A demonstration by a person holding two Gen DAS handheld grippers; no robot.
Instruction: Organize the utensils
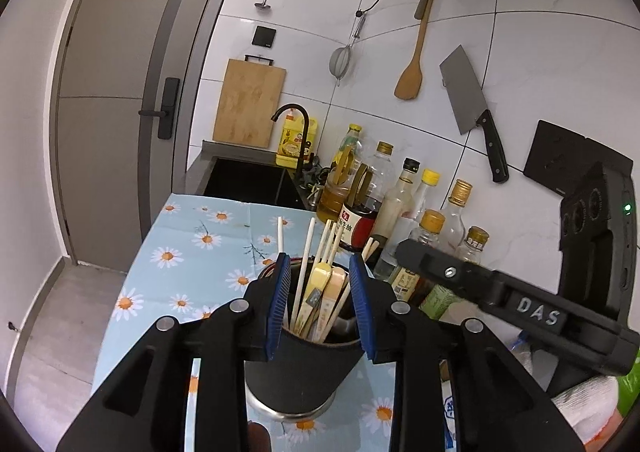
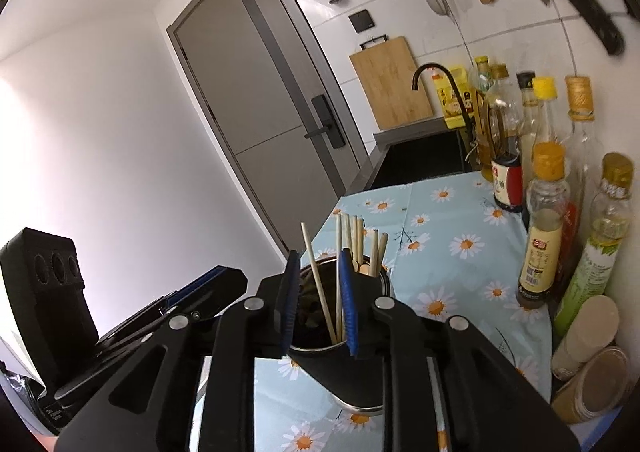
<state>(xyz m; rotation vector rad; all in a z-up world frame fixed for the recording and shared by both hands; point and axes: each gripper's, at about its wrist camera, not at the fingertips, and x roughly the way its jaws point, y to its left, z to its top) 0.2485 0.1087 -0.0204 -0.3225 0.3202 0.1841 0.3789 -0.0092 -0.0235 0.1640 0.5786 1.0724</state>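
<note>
Blue-padded fingers of the left gripper (image 1: 320, 304) are seen parted to a narrow gap, with the rim of a dark utensil holder (image 1: 296, 376) framed between them; the pads are not seen pressing on anything. Nothing is gripped by the right gripper (image 2: 318, 302) either: its fingers are parted narrowly, and a chopstick appears in the gap between them without being clamped. Pale chopsticks (image 1: 306, 264) and a few flat wooden utensils are stood upright in the holder, which is placed on a light blue tablecloth printed with daisies (image 1: 208, 240). Just beyond the holder, a cluster of sauce and oil bottles (image 1: 404, 203) is ranged along the white tiled wall. Farther back, a black sink with a curved black faucet (image 1: 296, 131) is set into the counter, and a wooden cutting board (image 1: 248, 103) is leaned against the tiles. On the wall are hung a wooden spatula (image 1: 412, 63), a cleaver (image 1: 468, 99), a strainer (image 1: 342, 59) and a ladle.
</note>
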